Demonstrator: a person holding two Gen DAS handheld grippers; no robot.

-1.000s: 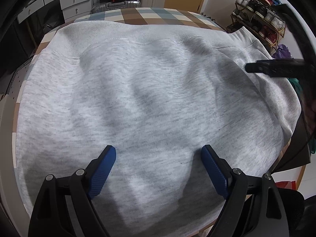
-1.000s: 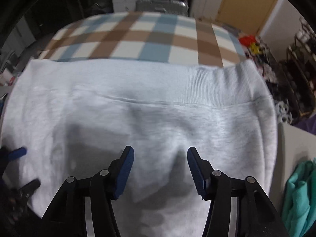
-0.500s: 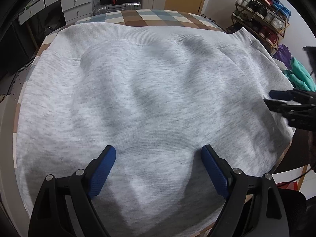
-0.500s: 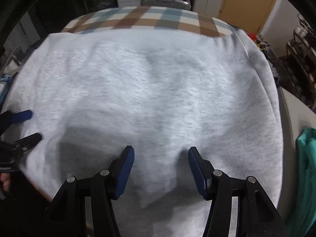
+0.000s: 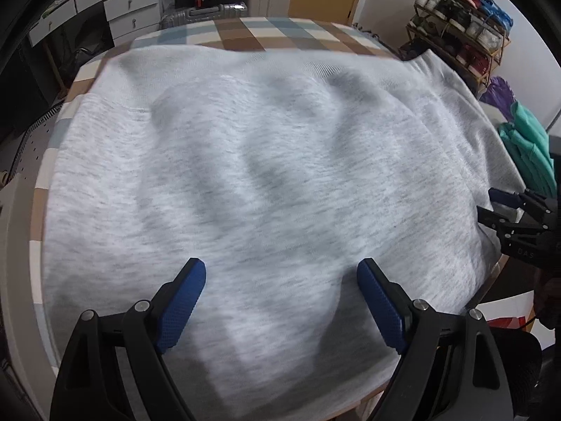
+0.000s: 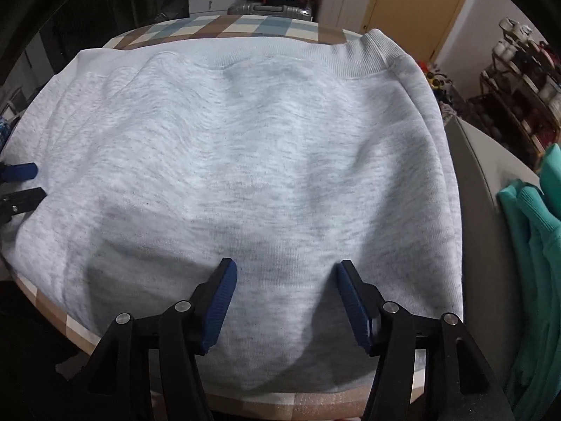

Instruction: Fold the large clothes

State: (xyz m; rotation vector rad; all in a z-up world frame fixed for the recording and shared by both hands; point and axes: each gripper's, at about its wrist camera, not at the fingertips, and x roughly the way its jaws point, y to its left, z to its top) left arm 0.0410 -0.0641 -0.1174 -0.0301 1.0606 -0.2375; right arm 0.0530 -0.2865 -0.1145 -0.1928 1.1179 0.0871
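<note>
A large light-grey sweatshirt (image 5: 266,161) lies spread flat over the table, its ribbed hem (image 6: 350,56) at the far side. My left gripper (image 5: 280,270) hangs open and wide above the near part of the cloth, with nothing between its blue pads. In the right wrist view it shows at the left edge (image 6: 28,180). My right gripper (image 6: 285,266) is above the sweatshirt's near right part. Its jaws are opening and the pads press on nothing. From the left wrist view it appears at the cloth's right edge (image 5: 491,203).
A checked tablecloth (image 5: 266,31) shows beyond the hem and at the near table edge. Teal clothes (image 6: 533,228) lie to the right of the table. White drawers (image 5: 129,10), a suitcase (image 6: 270,8) and a shoe rack (image 5: 463,17) stand behind.
My right gripper has drawn back from over the far hem toward the sweatshirt's near right edge and sunk a little. The left gripper has stayed where it was.
</note>
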